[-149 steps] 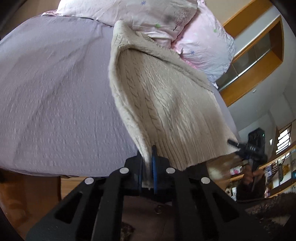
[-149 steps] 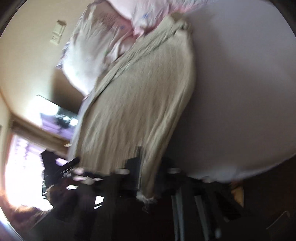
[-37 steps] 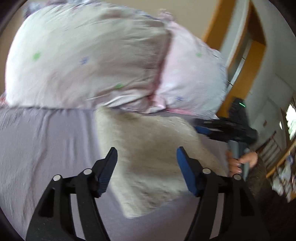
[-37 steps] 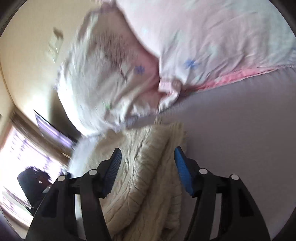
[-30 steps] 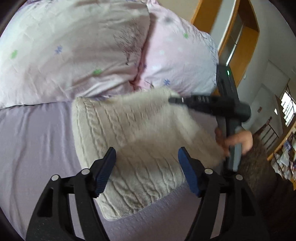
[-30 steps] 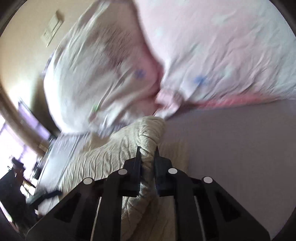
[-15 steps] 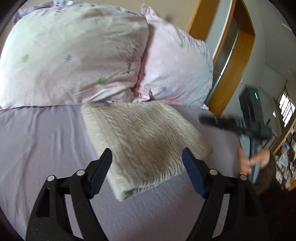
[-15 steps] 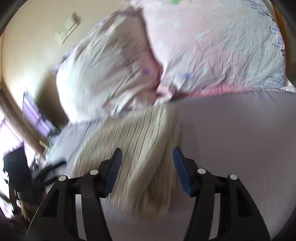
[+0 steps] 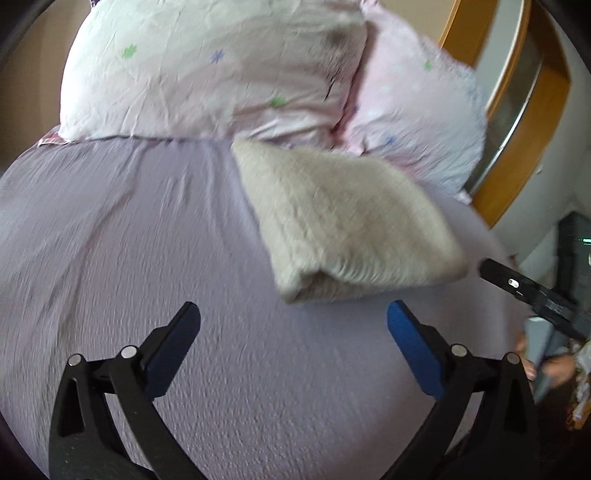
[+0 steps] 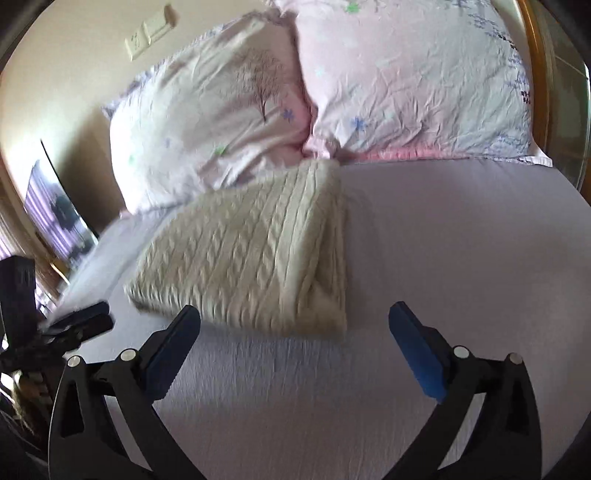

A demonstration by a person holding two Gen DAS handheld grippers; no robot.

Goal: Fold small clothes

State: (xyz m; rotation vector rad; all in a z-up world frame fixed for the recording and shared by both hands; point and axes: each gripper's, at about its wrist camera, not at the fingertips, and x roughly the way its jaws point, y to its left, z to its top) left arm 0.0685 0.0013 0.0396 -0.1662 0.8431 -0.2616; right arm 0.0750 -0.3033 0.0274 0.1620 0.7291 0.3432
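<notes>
A cream cable-knit sweater (image 9: 343, 218) lies folded into a thick rectangle on the lilac bed sheet (image 9: 129, 240), its far edge against the pillows. It also shows in the right wrist view (image 10: 255, 254). My left gripper (image 9: 293, 325) is open and empty, hovering over the sheet just short of the sweater's near fold. My right gripper (image 10: 293, 325) is open and empty, just short of the sweater's near edge. The right gripper also shows at the right edge of the left wrist view (image 9: 532, 291).
Two pink floral pillows (image 10: 221, 110) (image 10: 406, 74) stand at the head of the bed. A wooden frame (image 9: 524, 122) runs along the bed's right side. A wall switch plate (image 10: 149, 33) is on the beige wall. The lilac sheet (image 10: 461, 240) spreads to the right of the sweater.
Five seconds ago both grippers were shut on the hanging sweater's hem. The sweater now lies folded on the bed. Both grippers have let go and drawn back from it.
</notes>
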